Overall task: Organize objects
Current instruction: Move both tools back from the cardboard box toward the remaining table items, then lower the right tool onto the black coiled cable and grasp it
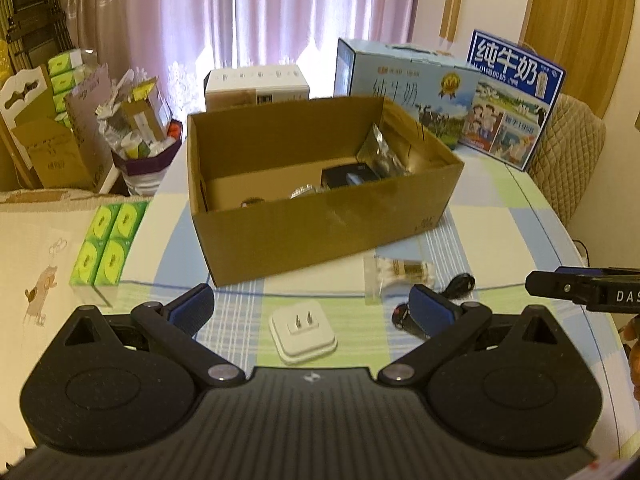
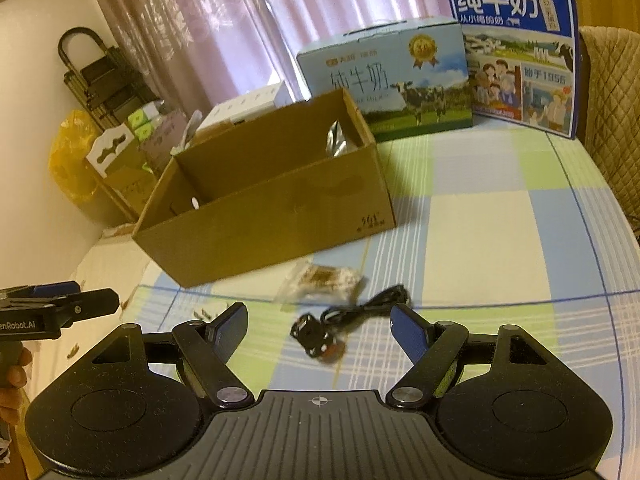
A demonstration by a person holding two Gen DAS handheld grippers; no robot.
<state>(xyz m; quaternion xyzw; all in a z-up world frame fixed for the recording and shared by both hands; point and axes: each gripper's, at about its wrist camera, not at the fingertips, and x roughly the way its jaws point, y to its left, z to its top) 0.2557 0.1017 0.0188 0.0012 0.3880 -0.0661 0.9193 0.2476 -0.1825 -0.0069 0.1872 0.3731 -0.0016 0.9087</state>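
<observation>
An open brown cardboard box (image 1: 320, 200) is sitting beyond both pairs of fingers, holding a few dark items too dim to identify. The left gripper (image 1: 312, 312) is hanging released, a white square plug adapter (image 1: 303, 332) lying between its fingers. The right gripper (image 2: 320, 328) is also spread wide, framing a small black cabled device (image 2: 316, 334), somewhat blurred.

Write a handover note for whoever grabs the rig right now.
Left gripper: jaws open, empty, over the white plug.
Right gripper: jaws open, empty, over the black cable.
Done: cardboard box already holds a foil bag and a few small items.
Left: plug, cable and clear packet still lie on the table in front of the box.
</observation>
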